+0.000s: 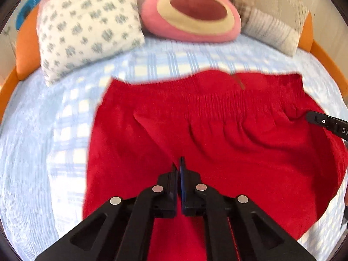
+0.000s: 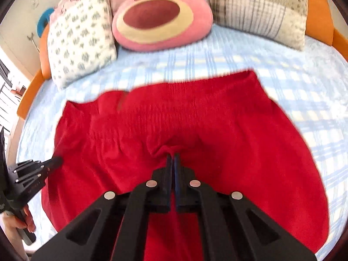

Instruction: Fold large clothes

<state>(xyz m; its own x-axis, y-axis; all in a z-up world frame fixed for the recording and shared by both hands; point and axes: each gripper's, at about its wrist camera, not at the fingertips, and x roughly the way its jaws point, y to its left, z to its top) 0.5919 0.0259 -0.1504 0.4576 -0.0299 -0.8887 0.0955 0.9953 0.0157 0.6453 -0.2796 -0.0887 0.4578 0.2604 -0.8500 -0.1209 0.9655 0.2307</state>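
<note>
Left tongs (image 1: pixel 178 166) and right tongs (image 2: pixel 172 158) pinching red garment (image 1: pixel 195 130), blue bedspread (image 1: pixel 43 130)

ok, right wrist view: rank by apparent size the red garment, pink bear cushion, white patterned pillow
1. red garment, by far the largest, though also nearest the camera.
2. pink bear cushion.
3. white patterned pillow; close to the cushion, ranking unsure.

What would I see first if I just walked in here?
The big red garment, spread across the middle of the blue checked bedspread. Next, the pink bear-face cushion at the head of the bed, between a white patterned pillow and a beige patchwork one.
</note>
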